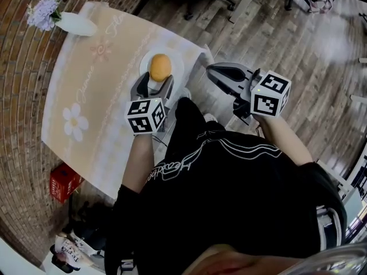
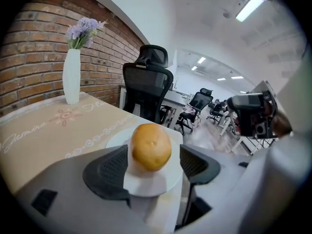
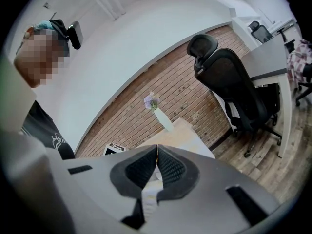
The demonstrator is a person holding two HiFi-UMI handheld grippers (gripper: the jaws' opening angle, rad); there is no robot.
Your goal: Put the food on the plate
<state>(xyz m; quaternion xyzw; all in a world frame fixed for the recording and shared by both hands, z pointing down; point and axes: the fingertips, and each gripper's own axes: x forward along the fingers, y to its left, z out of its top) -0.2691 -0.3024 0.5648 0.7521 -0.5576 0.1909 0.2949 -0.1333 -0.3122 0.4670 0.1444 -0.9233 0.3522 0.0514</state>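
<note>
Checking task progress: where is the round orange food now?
Head view, centre: the round orange food sits on the white plate, between the open left tongs, at the table corner nearest the person.

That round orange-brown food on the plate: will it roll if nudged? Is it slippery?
It likely rolls: the round food is near-spherical and sits on a smooth, shallow white plate with little rim to stop it. Its matte, dimpled skin suggests decent grip rather than slipperiness. Softness can't be judged from here.

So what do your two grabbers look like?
The left gripper and the right gripper are grey, with dark, bumpy pads. Each carries a white cube printed with black square markers. The person wears a black short-sleeved top with a white line print.
</note>
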